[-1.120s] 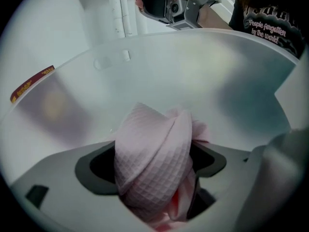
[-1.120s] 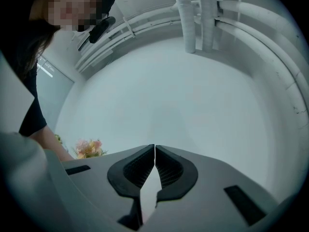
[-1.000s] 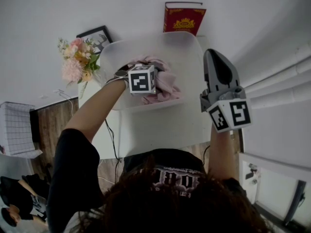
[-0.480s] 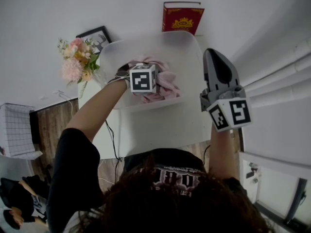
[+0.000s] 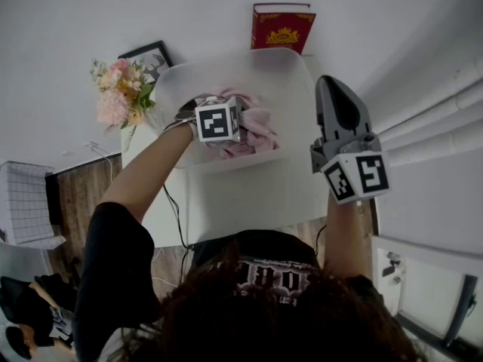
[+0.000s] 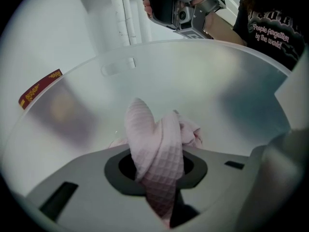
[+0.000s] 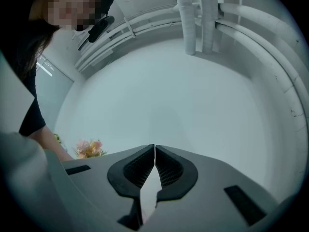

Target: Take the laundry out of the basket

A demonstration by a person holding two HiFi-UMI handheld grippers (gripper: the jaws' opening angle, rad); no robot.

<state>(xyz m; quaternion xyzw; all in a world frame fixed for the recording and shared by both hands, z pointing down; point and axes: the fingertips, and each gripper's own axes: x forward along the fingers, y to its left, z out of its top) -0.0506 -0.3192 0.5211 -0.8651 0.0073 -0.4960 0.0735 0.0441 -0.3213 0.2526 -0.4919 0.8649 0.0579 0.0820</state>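
Observation:
A translucent white basket [image 5: 283,78] stands on a white table, with pink waffle-weave laundry [image 5: 258,124] in it. My left gripper [image 5: 220,125] reaches down into the basket. In the left gripper view its jaws [image 6: 161,178] are closing, and a fold of the pink cloth [image 6: 155,146] is pinched between them, bulging up past the tips. The basket wall [image 6: 227,91] curves behind it. My right gripper [image 5: 337,100] hovers to the right of the basket, outside it. In the right gripper view it [image 7: 154,152] is shut with nothing in it, facing a bare wall.
A red book [image 5: 284,27] leans on the wall behind the basket. A pink flower bunch [image 5: 117,98] and a framed picture [image 5: 148,56] stand at the basket's left. The white table [image 5: 249,194] runs toward me. White pipes [image 5: 441,104] line the right wall.
The left gripper has shifted slightly left inside the basket, and the pink laundry has drawn together beneath it. The right gripper has not moved.

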